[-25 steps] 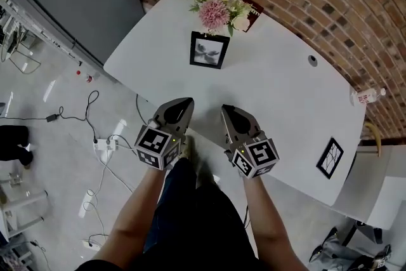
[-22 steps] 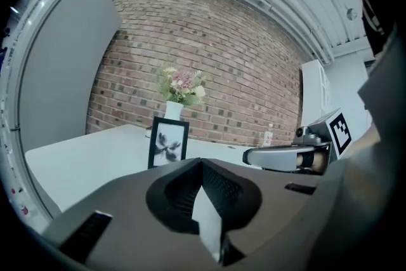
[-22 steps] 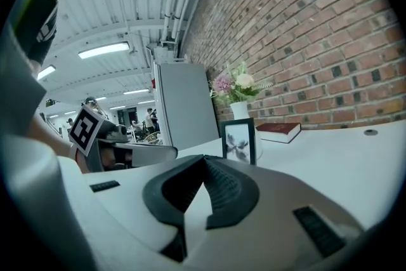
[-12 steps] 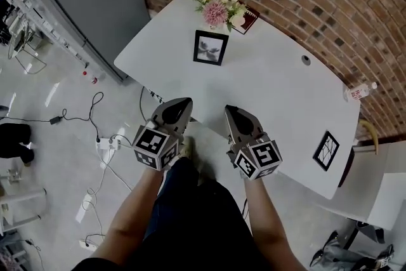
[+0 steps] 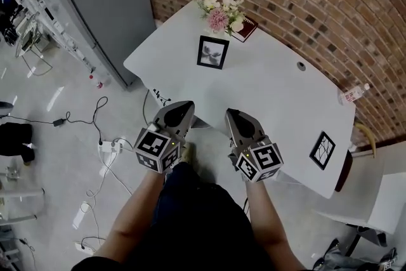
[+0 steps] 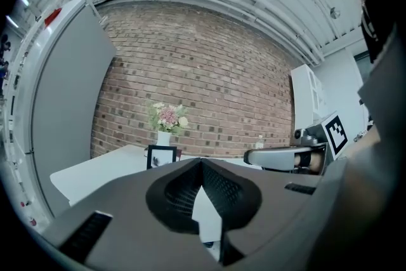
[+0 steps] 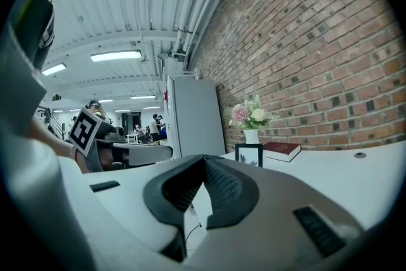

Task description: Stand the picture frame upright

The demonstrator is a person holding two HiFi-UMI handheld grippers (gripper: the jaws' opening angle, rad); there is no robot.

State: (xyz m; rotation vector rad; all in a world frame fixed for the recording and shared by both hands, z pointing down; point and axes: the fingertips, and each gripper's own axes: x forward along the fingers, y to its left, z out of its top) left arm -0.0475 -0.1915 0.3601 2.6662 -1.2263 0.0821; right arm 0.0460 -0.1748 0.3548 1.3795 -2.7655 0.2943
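Both jaw pairs are pressed together on nothing. We see the left hand-held gripper (image 5: 185, 106) and right hand-held gripper (image 5: 232, 113) hover just off the white worktop (image 5: 273, 82)'s near edge. The black picture frame (image 5: 212, 52) stands upright beside the pink-and-white flower bunch (image 5: 222, 11), which half hides a dark red book (image 5: 247, 27). The second black frame (image 5: 322, 150) looks flat near the right end, and neither gripper view shows it.
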